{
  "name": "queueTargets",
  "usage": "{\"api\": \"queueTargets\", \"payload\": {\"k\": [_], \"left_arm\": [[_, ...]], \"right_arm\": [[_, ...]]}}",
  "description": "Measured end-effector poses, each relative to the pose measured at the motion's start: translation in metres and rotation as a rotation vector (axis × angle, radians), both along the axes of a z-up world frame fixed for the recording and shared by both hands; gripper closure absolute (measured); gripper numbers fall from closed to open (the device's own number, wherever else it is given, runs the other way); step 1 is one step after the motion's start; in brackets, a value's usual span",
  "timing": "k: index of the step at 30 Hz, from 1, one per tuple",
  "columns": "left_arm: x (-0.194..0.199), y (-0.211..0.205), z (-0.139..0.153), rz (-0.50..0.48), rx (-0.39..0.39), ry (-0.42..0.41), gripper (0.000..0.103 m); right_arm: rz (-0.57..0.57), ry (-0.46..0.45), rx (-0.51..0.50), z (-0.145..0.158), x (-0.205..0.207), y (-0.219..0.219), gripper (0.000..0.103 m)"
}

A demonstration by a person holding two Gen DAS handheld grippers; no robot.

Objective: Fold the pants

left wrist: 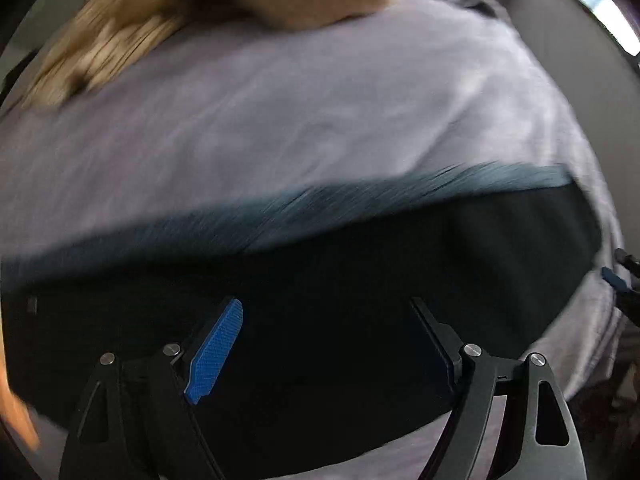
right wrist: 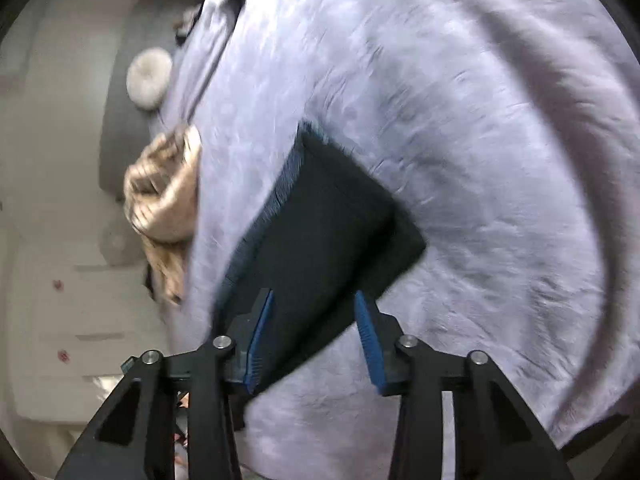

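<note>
The folded dark pants (left wrist: 320, 264) lie flat on a lilac bedspread (left wrist: 280, 120), with a blue-grey edge along their far side. My left gripper (left wrist: 325, 301) hovers over the pants, pointing steeply down. Its jaws are open and nothing is between the pads. In the right wrist view the pants (right wrist: 332, 216) form a dark rectangle. My right gripper (right wrist: 314, 293) stands open over their near end, with the cloth below and between the blue pads, which do not press on it. The right gripper's tip (left wrist: 618, 280) shows at the right edge of the left wrist view.
The bedspread (right wrist: 460, 160) covers most of the bed and is wrinkled. A tan furry item (right wrist: 164, 192) lies at the bed's edge; it is also the tan furry item (left wrist: 132, 28) in the left wrist view. Beyond the bed stand a round pale cushion (right wrist: 149, 78) and white drawers (right wrist: 80, 320).
</note>
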State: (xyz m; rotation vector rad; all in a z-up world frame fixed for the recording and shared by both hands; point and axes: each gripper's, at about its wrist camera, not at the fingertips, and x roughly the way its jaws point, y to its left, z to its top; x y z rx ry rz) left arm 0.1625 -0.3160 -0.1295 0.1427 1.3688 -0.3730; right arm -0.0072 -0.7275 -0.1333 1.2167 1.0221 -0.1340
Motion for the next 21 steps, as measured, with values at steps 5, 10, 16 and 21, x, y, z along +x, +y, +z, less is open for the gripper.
{"api": "queueTargets", "payload": {"k": [5,10,16,21], "left_arm": [[-0.005,0.025,-0.022,0.071,0.051,0.034,0.020],[-0.013,0.038,-0.032,0.061,0.044,0.031,0.020],[-0.014,0.043,-0.020,0.046,0.035,0.029,0.020],[0.006,0.042,0.003,0.067,-0.014,-0.050,0.020]], "right_arm": [[-0.028,0.052,0.020,-0.036,0.031,0.009,0.094],[0.062,0.037,-0.108,-0.016,0.023,0.018,0.094],[0.015,0.129,-0.036,-0.038,0.001,0.008,0.081],[0.144,0.029,-0.263,0.038,0.005,0.039,0.080]]}}
